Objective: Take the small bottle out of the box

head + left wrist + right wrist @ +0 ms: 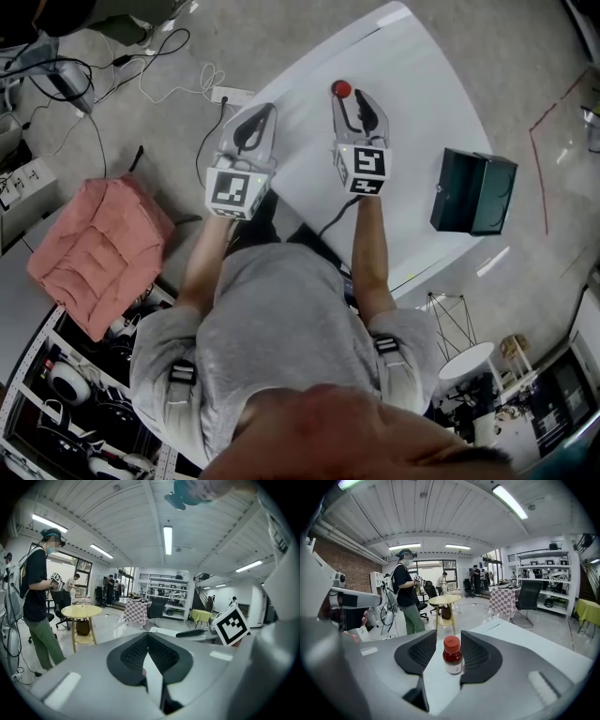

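The small bottle [453,657] stands upright outside the box [473,192], between the right gripper's [354,101] 2 spread fingers; the left gripper's [146,638] are pressed together.

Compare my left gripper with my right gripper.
The left gripper has its jaws together; the right gripper has them apart. Nothing is between the left gripper's jaws; the red-capped small bottle stands upright between the right gripper's, not clamped. Both are held side by side over the white table.

Smooth white table [422,122], glossy dark bottle [453,660], pink cloth cushion [98,248]
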The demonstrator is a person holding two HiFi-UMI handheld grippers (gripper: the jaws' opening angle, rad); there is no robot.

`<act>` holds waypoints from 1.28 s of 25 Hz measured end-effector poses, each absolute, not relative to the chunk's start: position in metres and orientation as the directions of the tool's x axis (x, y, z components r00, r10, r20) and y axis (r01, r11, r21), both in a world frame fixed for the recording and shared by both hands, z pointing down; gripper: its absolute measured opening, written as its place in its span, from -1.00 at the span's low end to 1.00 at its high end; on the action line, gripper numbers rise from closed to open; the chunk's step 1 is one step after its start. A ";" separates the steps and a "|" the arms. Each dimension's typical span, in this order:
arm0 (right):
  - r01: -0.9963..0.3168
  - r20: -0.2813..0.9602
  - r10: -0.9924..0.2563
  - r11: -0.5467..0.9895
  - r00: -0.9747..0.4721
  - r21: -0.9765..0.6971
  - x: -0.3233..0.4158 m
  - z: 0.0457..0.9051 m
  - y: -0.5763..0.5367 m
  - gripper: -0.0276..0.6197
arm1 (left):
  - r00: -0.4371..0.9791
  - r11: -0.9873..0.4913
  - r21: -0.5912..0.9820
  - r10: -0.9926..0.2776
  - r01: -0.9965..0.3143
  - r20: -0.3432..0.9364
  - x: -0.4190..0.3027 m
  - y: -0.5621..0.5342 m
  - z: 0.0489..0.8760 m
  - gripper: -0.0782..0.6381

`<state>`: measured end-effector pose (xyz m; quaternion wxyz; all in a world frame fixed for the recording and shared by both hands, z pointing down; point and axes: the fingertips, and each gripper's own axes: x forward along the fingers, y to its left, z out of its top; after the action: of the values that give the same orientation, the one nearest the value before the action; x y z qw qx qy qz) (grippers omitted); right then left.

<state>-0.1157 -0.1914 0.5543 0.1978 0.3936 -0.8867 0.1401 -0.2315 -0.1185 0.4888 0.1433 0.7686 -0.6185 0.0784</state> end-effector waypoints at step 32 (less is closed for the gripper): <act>-0.967 0.231 -0.945 0.248 -0.230 0.051 0.037 0.421 -0.088 -0.64 | 0.592 -0.588 0.070 -0.799 -0.806 0.103 -0.111 -0.075 0.392 -0.75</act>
<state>0.0373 -0.0878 0.4215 0.1074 0.6111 -0.7826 0.0514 -0.1110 -0.0754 0.3916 0.0546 0.8906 -0.4504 0.0301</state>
